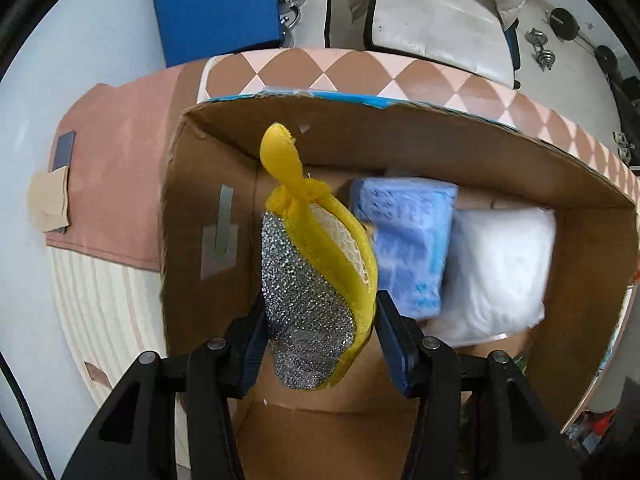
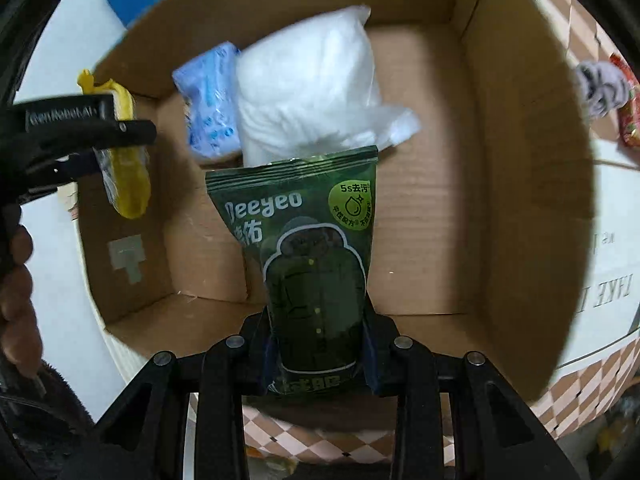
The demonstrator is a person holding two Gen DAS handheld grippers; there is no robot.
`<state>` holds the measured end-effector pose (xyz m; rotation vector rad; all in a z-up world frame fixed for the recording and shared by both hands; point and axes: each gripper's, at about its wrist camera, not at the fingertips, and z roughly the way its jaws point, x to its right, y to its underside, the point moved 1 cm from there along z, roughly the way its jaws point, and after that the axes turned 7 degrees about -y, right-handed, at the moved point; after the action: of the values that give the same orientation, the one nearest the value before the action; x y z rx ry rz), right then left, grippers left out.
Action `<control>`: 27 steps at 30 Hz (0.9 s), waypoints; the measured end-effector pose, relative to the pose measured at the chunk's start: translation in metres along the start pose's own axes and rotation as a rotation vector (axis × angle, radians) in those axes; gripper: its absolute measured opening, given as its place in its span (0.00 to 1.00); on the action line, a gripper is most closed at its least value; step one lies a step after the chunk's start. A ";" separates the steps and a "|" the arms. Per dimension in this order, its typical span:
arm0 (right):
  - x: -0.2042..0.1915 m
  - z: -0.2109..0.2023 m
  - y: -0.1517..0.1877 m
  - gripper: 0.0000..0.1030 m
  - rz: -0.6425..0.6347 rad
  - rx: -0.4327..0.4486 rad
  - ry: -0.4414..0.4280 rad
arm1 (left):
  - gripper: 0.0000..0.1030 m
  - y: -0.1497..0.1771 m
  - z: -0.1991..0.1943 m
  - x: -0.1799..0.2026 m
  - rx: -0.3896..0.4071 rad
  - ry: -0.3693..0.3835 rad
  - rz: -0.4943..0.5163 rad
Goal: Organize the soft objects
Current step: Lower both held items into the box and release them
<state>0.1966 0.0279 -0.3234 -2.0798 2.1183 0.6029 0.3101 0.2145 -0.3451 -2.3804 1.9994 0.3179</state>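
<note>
My left gripper (image 1: 320,344) is shut on a yellow-and-silver scrub sponge (image 1: 316,280) and holds it above the left end of an open cardboard box (image 1: 208,208). The sponge (image 2: 128,176) and left gripper also show at the left of the right wrist view. My right gripper (image 2: 320,356) is shut on a dark green wipes pack (image 2: 308,248), held upright over the box's near side (image 2: 520,200). On the box floor lie a blue tissue pack (image 1: 404,240) (image 2: 208,112) and a white pillow-like bag (image 1: 500,268) (image 2: 312,92), side by side.
The box stands on a pink checkered cloth (image 1: 360,68). A blue panel (image 1: 216,4) and a white cushion (image 1: 436,12) lie beyond it. A grey-white soft item (image 2: 600,88) and a red packet (image 2: 630,120) lie right of the box.
</note>
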 end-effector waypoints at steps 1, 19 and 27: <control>0.001 0.007 -0.004 0.35 0.008 -0.003 0.005 | 0.47 -0.003 0.003 -0.002 -0.010 0.000 0.005; -0.009 0.021 -0.024 0.82 -0.003 -0.018 0.033 | 0.80 -0.004 0.003 -0.001 -0.066 0.086 0.018; -0.016 -0.029 -0.010 1.00 -0.087 0.098 0.118 | 0.98 0.047 -0.052 -0.008 0.082 0.090 0.019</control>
<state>0.2132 0.0328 -0.2936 -2.1891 2.0585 0.3670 0.2708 0.2063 -0.2872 -2.3678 2.0309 0.1291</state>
